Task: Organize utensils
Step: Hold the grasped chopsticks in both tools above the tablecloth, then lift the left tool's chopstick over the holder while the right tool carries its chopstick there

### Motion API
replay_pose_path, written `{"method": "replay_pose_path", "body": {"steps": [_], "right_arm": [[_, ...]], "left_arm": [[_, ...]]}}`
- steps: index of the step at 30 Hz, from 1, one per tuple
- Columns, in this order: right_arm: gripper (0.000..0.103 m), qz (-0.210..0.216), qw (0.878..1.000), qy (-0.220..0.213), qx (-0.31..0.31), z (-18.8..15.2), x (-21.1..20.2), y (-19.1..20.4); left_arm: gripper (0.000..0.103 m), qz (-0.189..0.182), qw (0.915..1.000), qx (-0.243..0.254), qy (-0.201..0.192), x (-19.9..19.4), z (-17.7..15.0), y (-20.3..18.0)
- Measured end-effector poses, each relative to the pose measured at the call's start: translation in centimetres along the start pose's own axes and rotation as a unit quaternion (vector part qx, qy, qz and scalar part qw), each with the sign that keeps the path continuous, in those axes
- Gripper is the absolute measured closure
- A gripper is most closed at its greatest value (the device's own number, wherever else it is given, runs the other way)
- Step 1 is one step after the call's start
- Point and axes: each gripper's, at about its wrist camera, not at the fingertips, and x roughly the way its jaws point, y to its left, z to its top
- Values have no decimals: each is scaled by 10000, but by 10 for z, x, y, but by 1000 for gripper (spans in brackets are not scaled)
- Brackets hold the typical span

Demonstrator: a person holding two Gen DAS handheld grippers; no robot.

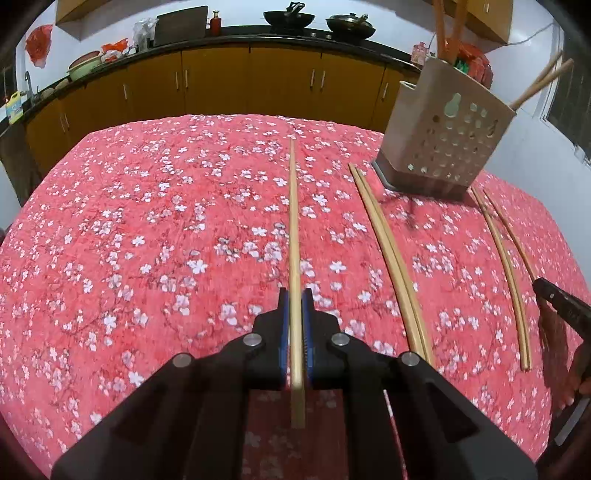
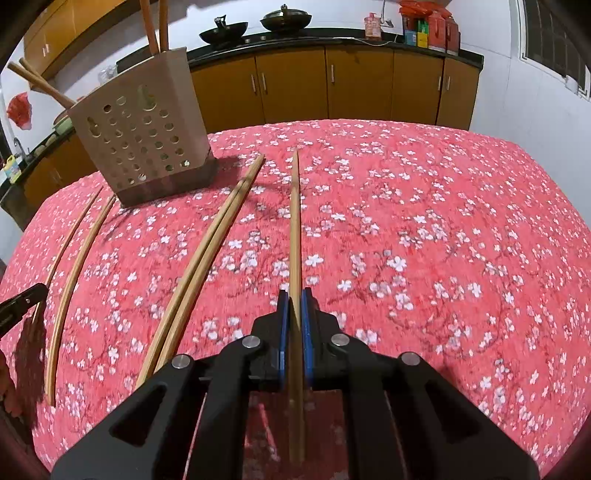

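Observation:
My left gripper [image 1: 294, 300] is shut on a pale wooden chopstick [image 1: 294, 221] that runs straight ahead between its blue pads, over the red flowered tablecloth [image 1: 147, 240]. In the right wrist view my right gripper [image 2: 294, 300] is likewise shut on a darker wooden chopstick [image 2: 294, 221]. A beige perforated utensil holder [image 1: 447, 140] [image 2: 144, 136] stands at the far side between the two hands, with several chopsticks and handles sticking out of it. Two loose chopstick pairs lie on the cloth: one pair [image 1: 384, 243] [image 2: 74, 254] and another pair [image 1: 502, 254] [image 2: 207, 251].
A black part of the other tool [image 1: 561, 304] [image 2: 20, 301] shows at each view's edge, with a hand [image 1: 580, 373] below it. Behind the table runs a counter with yellow cabinets [image 1: 251, 85], two woks [image 1: 290, 16], bottles and boxes [image 2: 428, 29]. A window [image 2: 554, 40] is on the right wall.

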Motion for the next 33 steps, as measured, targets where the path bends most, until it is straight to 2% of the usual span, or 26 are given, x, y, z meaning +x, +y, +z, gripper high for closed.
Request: {"method": "replay_pose_path", "body": {"steps": [13, 17, 26, 33], "right_arm": [[95, 34, 10000, 7, -14, -1, -7, -3], [95, 111, 9995, -276, 41, 4, -27, -4], [95, 128, 9940, -1084, 121, 32, -81, -12], [96, 164, 9880, -1527, 137, 50, -107, -12]], "left_arm": [[94, 136, 9998, 159, 19, -3, -5, -8], [95, 67, 9999, 129, 89, -12, -1, -7], [95, -84, 9979, 149, -630, -69, 28, -1], [95, -230, 9913, 43, -1294, -113, 54, -1]]}}
